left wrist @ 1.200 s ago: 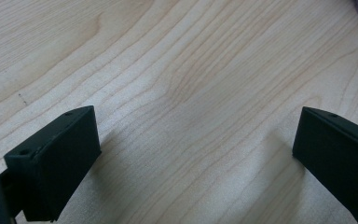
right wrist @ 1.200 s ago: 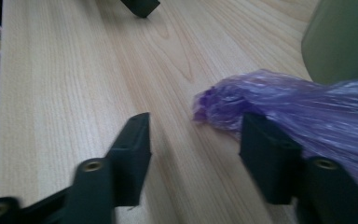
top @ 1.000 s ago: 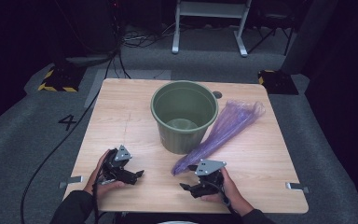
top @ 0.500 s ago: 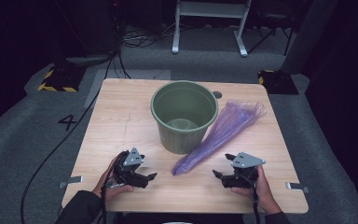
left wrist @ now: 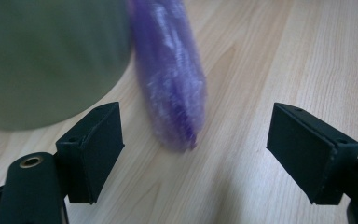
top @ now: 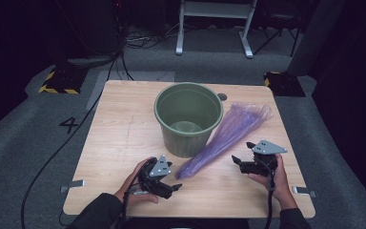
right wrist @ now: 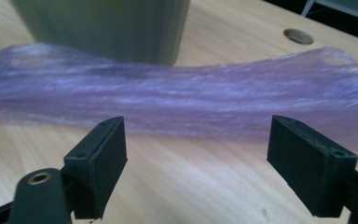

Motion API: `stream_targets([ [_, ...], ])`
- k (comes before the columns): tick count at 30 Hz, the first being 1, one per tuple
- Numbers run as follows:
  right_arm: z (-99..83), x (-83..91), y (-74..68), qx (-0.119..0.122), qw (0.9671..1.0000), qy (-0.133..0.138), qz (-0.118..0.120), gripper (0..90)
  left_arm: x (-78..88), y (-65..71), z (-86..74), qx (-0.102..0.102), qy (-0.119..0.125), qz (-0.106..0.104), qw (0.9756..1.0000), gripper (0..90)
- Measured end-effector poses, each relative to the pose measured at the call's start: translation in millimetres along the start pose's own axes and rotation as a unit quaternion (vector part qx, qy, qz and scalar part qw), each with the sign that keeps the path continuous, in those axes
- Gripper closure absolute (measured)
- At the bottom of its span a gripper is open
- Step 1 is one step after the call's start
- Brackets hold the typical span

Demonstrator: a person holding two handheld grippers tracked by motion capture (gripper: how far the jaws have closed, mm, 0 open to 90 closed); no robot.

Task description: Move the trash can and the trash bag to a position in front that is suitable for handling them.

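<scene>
A pale wooden table point(top: 124, 138) fills the middle of the high view, with a round cable hole point(top: 222, 97) near its far edge. On it stands an upright green plastic bucket point(top: 188, 119). Leaning along the bucket's right side lies a long purple plastic bag point(top: 224, 136), gathered into a narrow bundle; its wide end spreads toward the far right corner and its pointed tip rests near the front middle of the table.

The left gripper point(top: 167, 183) hovers just short of that tip. In the left gripper view the bag's tip point(left wrist: 177, 112) lies ahead of the wide-apart jaws, nearer the left one, untouched; these jaws have just been closing a little and hold nothing.

The right gripper point(top: 237, 162) sits just beside the bag's middle stretch, on its right. In the right gripper view the bag point(right wrist: 191, 105) runs crosswise beyond the jaws, which have just been opening, stand wide and grip nothing.
</scene>
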State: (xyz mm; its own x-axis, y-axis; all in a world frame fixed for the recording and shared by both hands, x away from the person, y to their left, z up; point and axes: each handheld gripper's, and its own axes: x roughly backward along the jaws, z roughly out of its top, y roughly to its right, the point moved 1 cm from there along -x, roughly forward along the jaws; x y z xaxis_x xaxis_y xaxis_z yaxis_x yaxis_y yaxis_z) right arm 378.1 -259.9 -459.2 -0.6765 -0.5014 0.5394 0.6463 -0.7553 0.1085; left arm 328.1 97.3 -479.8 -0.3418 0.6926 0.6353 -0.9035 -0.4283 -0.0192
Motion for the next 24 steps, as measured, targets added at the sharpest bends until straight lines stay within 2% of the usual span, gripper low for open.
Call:
stream_targets([
  [5, 12.2, -8.7, 6.8, 0.006, 0.9999, 0.013, 0.004, 20.3, -15.9, -5.8, 3.6, -0.018, -0.021, -0.003, 0.9996, 30.8],
  [7, 15.0, -12.6, 7.6, 0.007, 0.9999, 0.013, 0.008, 20.3, -21.5, -9.5, 3.3, -0.009, -0.028, 0.002, 0.9996, 37.1],
  [9, 19.7, -20.8, 9.4, 0.006, 0.9998, 0.007, 0.015, 20.4, -25.0, -13.8, 2.6, -0.013, -0.038, 0.0, 0.9992, 46.3],
  [11, 23.5, -28.0, 12.0, 0.005, 0.9999, 0.009, 0.012, 22.2, -27.9, -16.3, 1.3, -0.017, -0.049, 0.009, 0.9986, 55.2],
  [12, 24.7, -30.6, 13.3, -0.001, 0.9998, 0.011, 0.016, 22.4, -29.1, -18.7, 0.1, -0.012, -0.049, 0.0, 0.9987, 58.2],
  [14, 28.1, -38.4, 15.6, -0.007, 0.9996, 0.017, 0.021, 24.0, -30.3, -19.1, -1.4, -0.018, -0.056, 0.004, 0.9983, 65.6],
  [16, 30.4, -49.0, 16.7, -0.008, 0.9996, 0.007, 0.027, 24.0, -30.2, -19.2, -2.1, -0.021, -0.057, -0.003, 0.9982, 70.2],
  [18, 31.0, -56.8, 16.8, -0.006, 0.9996, -0.001, 0.027, 24.0, -30.0, -18.8, -2.8, -0.03, -0.06, 0.003, 0.9977, 74.2],
  [19, 30.6, -63.4, 17.2, -0.002, 0.9996, -0.011, 0.028, 24.0, -29.5, -19.4, -3.2, -0.031, -0.06, -0.001, 0.9977, 76.5],
  [22, 25.8, -78.8, 21.5, -0.018, 0.9985, -0.036, 0.037, 26.3, -27.4, -21.1, -4.9, -0.032, -0.062, 0.003, 0.9975, 79.7],
  [24, 20.9, -85.6, 22.9, -0.025, 0.9965, -0.057, 0.055, 30.6, -25.4, -22.8, -6.2, -0.036, -0.065, 0.008, 0.9972, 79.9],
])
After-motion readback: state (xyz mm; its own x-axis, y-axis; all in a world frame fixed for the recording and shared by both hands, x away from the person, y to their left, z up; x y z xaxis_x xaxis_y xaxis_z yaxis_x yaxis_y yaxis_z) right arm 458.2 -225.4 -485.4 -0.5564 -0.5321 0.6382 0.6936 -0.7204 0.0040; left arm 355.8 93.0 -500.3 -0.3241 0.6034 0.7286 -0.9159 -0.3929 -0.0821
